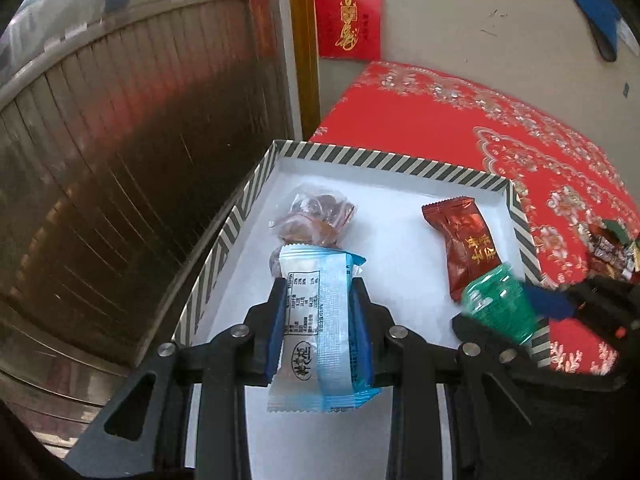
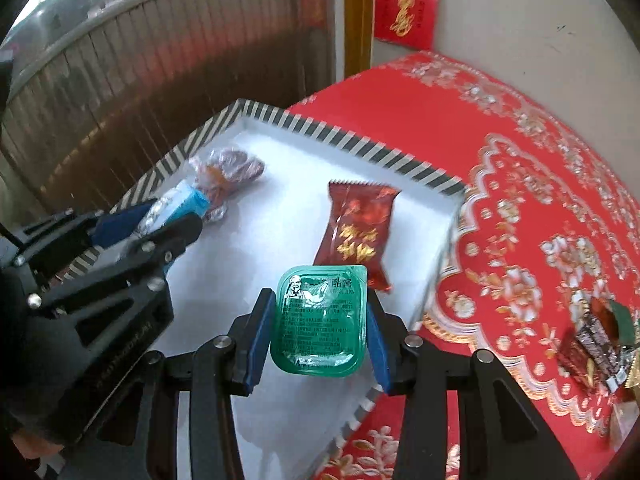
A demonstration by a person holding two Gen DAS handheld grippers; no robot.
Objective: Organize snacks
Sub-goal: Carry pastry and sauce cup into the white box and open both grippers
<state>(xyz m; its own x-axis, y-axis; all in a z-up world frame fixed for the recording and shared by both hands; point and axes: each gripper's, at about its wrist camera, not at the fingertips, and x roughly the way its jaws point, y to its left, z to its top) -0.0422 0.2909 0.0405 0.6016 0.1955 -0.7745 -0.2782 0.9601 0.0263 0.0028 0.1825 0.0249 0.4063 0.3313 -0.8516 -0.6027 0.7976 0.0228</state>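
A white box with a striped rim sits on a red patterned cloth. In it lie a clear bag of brown candies and a dark red snack packet. My left gripper is shut on a blue and white snack packet, held over the box's left side. My right gripper is shut on a green sauce cup, held over the box's right side near the red packet.
Several loose wrapped snacks lie on the red cloth to the right of the box. A wooden slatted panel stands to the left. A wall with a red envelope is behind.
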